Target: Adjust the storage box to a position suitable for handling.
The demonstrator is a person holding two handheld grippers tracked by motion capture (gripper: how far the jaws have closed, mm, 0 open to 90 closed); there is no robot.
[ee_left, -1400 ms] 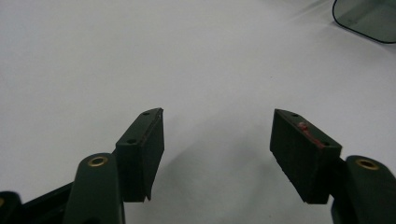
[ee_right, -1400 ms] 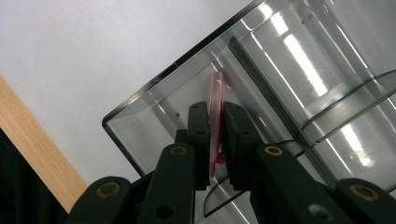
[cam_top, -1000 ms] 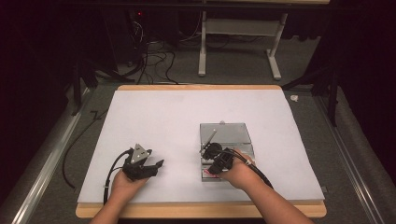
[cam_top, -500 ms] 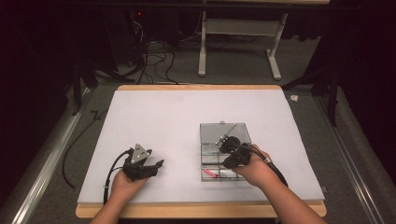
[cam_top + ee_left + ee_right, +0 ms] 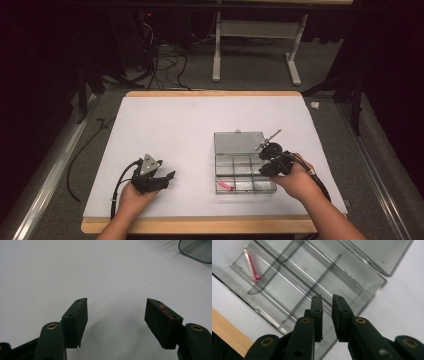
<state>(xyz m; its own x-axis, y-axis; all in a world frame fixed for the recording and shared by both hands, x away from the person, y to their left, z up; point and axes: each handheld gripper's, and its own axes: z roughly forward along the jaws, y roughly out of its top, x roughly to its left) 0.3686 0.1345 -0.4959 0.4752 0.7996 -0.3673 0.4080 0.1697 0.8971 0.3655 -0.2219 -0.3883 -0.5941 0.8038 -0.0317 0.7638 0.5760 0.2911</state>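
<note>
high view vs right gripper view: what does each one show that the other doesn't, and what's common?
High view alone: the left gripper, jaws wide apart, resting on the white mat, plus both forearms, the floor cables and a table frame behind.

Right gripper view alone: the narrow gap between the right gripper jaws, nothing between them, and the wooden table edge up close.

Both: the clear compartment box with its lid open, and the pink item in a corner compartment.

clear glossy plastic box (image 5: 240,162), matt white tabletop (image 5: 190,130)

R tongs (image 5: 274,162) moved from box's (image 5: 235,142) front-left compartments to its right edge, now nearly closed, empty.
</note>
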